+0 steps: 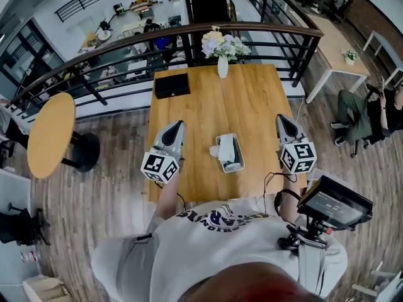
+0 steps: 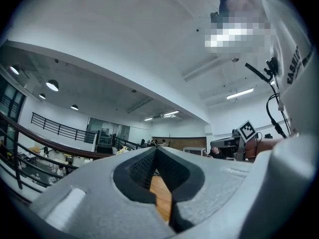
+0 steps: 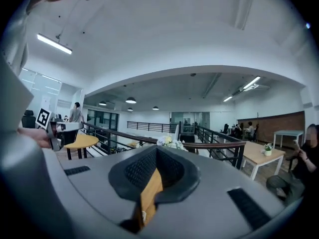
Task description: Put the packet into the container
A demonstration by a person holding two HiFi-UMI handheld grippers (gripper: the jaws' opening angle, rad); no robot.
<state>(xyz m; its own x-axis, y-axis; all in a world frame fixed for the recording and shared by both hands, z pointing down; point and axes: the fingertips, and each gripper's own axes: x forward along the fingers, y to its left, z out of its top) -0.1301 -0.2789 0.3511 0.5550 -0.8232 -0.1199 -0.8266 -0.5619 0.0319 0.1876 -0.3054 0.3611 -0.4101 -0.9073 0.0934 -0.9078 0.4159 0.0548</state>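
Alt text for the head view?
Looking down on a wooden table: a small container sits mid-table with a white packet at its left edge, left gripper and right gripper shut on either side. Flower vase at far edge.

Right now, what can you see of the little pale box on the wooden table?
The small pale rectangular container has rounded corners and a raised rim; it looks like plastic. It lies flat on the wooden table, between the left gripper and right gripper, neither touching it. A white crumpled packet overlaps its left rim; something darker lies inside.
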